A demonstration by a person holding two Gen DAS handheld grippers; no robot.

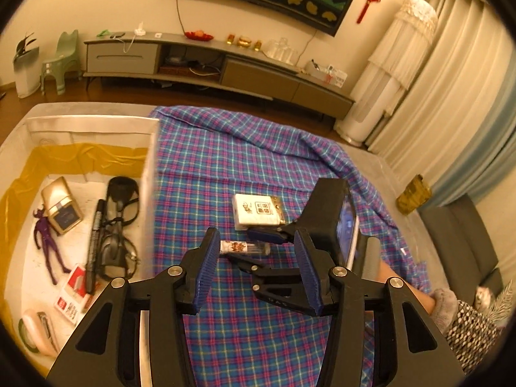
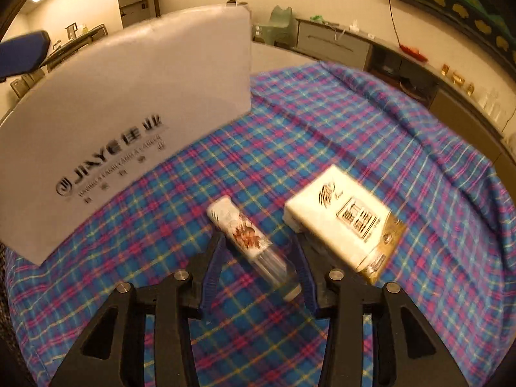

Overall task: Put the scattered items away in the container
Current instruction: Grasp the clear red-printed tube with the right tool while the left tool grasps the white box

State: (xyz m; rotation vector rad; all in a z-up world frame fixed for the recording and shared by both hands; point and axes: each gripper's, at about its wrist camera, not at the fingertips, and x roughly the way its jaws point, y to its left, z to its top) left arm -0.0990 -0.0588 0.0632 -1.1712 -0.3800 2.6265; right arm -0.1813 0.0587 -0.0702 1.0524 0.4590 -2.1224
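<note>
A white box [image 1: 93,122] stands at the left on the plaid cloth; its outer wall [image 2: 129,106] fills the left of the right wrist view. Inside lie a purple figure [image 1: 48,242], a black marker [image 1: 95,242], glasses [image 1: 119,225] and other items. A clear tube with a white printed label [image 1: 245,247] [image 2: 251,245] and a white tissue pack [image 1: 258,214] [image 2: 345,222] lie on the cloth. My right gripper [image 2: 258,248] [image 1: 254,248] is open with its fingers on either side of the tube. My left gripper [image 1: 256,254] is open and empty, above the cloth.
The plaid cloth [image 1: 225,161] covers a grey bed or sofa. A low TV cabinet [image 1: 209,61] runs along the far wall. A tall white fan unit [image 1: 387,80] and curtains stand at the right. The person's arm [image 1: 451,309] is at lower right.
</note>
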